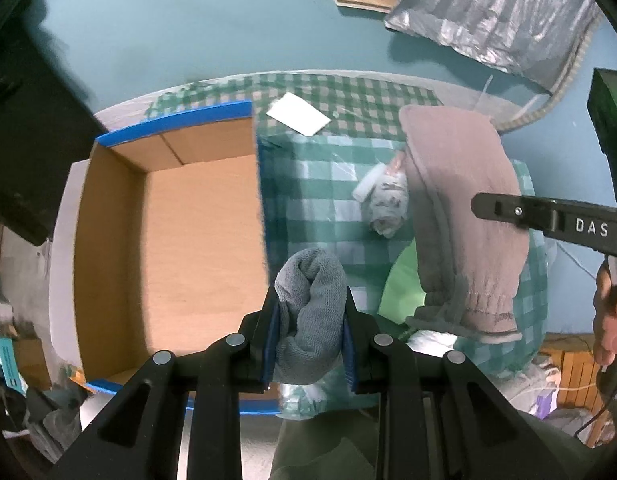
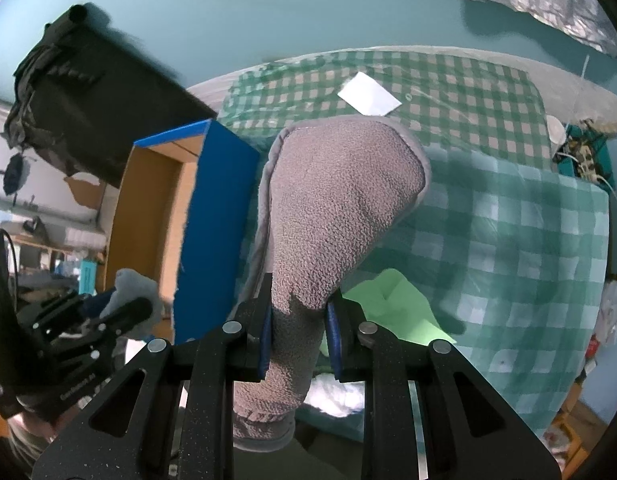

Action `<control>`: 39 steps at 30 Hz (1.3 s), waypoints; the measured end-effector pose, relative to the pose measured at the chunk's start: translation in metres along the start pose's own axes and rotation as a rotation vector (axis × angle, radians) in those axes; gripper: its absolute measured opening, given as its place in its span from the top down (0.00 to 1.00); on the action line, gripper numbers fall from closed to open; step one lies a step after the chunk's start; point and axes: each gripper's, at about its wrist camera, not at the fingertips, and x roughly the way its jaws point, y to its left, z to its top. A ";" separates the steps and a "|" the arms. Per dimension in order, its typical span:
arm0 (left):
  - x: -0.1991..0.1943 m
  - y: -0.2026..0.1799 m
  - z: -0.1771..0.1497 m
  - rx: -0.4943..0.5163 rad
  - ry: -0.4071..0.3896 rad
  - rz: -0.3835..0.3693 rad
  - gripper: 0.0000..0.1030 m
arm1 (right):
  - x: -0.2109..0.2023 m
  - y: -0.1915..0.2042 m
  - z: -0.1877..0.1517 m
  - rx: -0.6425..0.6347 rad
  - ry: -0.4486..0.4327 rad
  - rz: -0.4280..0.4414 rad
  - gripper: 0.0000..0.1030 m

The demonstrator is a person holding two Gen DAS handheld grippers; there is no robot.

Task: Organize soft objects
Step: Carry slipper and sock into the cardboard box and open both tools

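Both sets of fingers are closed on cloth: my left fingers (image 1: 310,340) pinch a rolled grey towel (image 1: 310,312) just right of the cardboard box (image 1: 168,240), and my right fingers (image 2: 298,336) clamp a brownish fleece cloth (image 2: 332,208) further right of the box. Nothing lies in the box yet. 1 small patterned bundle (image 1: 384,204) remains on the tabletop (image 1: 308,184) beside the box, so sorting has barely begun.

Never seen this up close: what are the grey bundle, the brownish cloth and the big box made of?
Grey bundle: probably terry or microfibre, with a looped, fuzzy surface. Brownish cloth: seemingly fleece, pebbly nap, stitched edge. Box: cardboard by its matte tan inside, blue outside.
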 end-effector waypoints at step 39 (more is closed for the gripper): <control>-0.011 0.149 -0.021 -0.264 -0.014 0.088 0.74 | 0.096 0.180 0.043 -0.280 0.126 0.084 0.79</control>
